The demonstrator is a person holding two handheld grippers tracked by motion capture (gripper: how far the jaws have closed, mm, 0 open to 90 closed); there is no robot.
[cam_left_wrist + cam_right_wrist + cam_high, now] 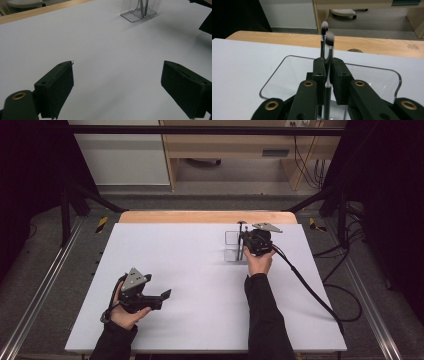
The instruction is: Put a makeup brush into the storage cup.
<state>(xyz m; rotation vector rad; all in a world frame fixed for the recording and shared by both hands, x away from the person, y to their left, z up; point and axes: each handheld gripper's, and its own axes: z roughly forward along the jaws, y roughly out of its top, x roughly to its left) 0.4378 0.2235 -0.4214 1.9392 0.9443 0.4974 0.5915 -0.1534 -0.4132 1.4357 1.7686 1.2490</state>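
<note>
The right gripper [326,72] is clamping a makeup brush [328,50] (upright) over the clear holder [272,78]; the left gripper [117,87] is resting wide open.

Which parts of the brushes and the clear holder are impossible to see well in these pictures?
- Brush lower end: right gripper view, hidden behind the right tongs closed on it.
- Second brush: its handle is hidden behind the first one.
- Holder top: left gripper view, cut off by the upper edge.
- Brushes: high view, too small to count.
- Holder base: right gripper view, covered by the tongs.
</note>
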